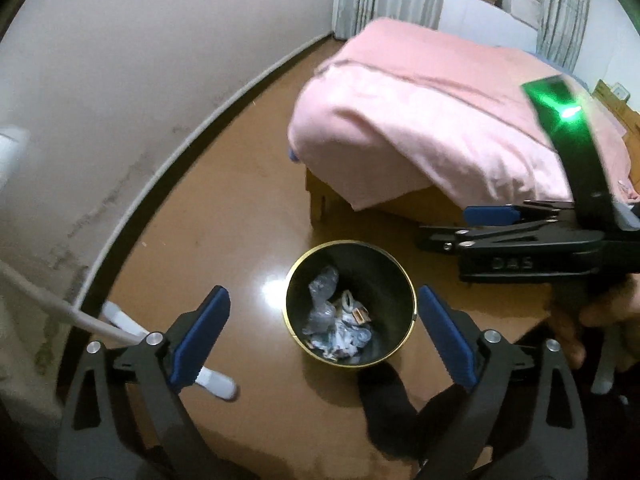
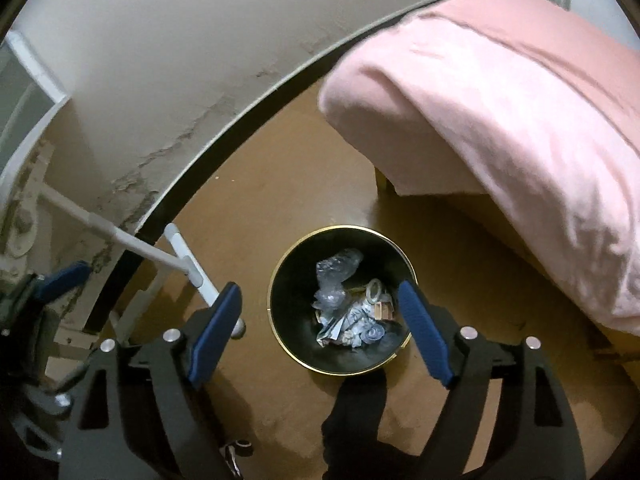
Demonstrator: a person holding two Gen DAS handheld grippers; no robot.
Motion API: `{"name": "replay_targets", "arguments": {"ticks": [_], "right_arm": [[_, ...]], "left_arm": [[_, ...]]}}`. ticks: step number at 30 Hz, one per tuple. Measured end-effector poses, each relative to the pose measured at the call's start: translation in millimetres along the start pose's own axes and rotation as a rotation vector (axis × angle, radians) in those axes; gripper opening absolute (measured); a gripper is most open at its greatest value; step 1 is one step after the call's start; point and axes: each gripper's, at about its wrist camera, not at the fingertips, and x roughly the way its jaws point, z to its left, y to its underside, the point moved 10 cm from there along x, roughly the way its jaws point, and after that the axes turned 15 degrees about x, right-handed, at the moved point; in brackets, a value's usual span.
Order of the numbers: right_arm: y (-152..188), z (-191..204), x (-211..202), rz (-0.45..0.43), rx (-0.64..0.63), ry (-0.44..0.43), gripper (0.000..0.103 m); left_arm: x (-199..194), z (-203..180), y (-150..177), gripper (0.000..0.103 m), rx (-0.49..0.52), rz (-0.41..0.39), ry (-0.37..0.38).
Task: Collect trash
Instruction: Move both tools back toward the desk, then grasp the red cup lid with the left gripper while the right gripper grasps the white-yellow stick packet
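A black round bin with a gold rim stands on the brown floor, also in the right wrist view. Inside lies trash: crumpled clear plastic, paper scraps and small wrappers, also in the right wrist view. My left gripper is open and empty, held above the bin. My right gripper is open and empty above the bin too. In the left wrist view the right gripper shows side-on at the right, above the floor by the bed.
A bed with a pink blanket stands right of the bin, also in the right wrist view. A white mop leans by the wall at left. The wall curves behind. A dark sock-clad foot is below the bin.
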Motion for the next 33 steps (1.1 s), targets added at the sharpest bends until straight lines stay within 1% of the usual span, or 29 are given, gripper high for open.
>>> {"name": "replay_targets", "arguments": {"ticks": [3,5,6,8,9,10,12,14,15,16,19,21,22,24,25,27,29,31,33], "right_arm": [[0,25,-30,-0.033,-0.029,-0.029,0.078],[-1,51,-55,-0.069,-0.069,-0.06,0.078],[-1,67,-67,-0.083,-0.094,-0.078,0.078],[1,109,-92,-0.119,-0.161,-0.121,0.079],[3,130,-102,-0.133,-0.195,-0.143,0.081],[5,149,-108,-0.141,-0.225,-0.162,0.081],[14,194,-119,-0.145,-0.299,-0.211,0.081],[28,244,-126,-0.133,-0.376,-0.262,0.083],[38,276,-128,-0.122,-0.422,-0.293,0.084],[46,296,-129,-0.112,-0.453,-0.311,0.084],[74,366,-128,-0.083,-0.559,-0.363,0.085],[94,410,-123,-0.052,-0.617,-0.392,0.085],[102,424,-121,-0.041,-0.637,-0.401,0.085],[117,453,-117,-0.02,-0.676,-0.419,0.085],[127,467,-114,-0.009,-0.699,-0.428,0.085],[144,491,-113,0.008,-0.738,-0.438,0.085],[152,508,-107,0.022,-0.761,-0.438,0.085],[159,522,-102,0.035,-0.787,-0.437,0.085],[163,531,-96,0.045,-0.804,-0.43,0.085]], "left_arm": [[-66,17,1,0.092,0.007,-0.056,-0.047],[-106,32,6,0.094,0.004,-0.094,-0.087],[-122,41,10,0.094,0.0,-0.105,-0.115],[-161,72,27,0.095,-0.02,-0.112,-0.202],[-175,87,36,0.096,-0.035,-0.107,-0.235],[-195,113,53,0.096,-0.071,-0.094,-0.286],[-217,149,78,0.096,-0.126,-0.069,-0.351],[-244,197,114,0.096,-0.204,-0.028,-0.442],[-254,217,130,0.096,-0.234,-0.007,-0.481],[-269,247,155,0.096,-0.279,0.027,-0.535],[-290,301,197,0.096,-0.364,0.076,-0.602],[-298,341,223,0.096,-0.424,0.102,-0.623],[-301,358,234,0.096,-0.448,0.116,-0.635],[-300,380,246,0.096,-0.472,0.12,-0.63],[-295,400,256,0.096,-0.499,0.144,-0.638],[-288,419,266,0.096,-0.53,0.157,-0.626],[-273,438,275,0.096,-0.583,0.179,-0.602],[-260,449,278,0.096,-0.593,0.191,-0.573],[-257,457,278,0.097,-0.626,0.164,-0.552]]}}
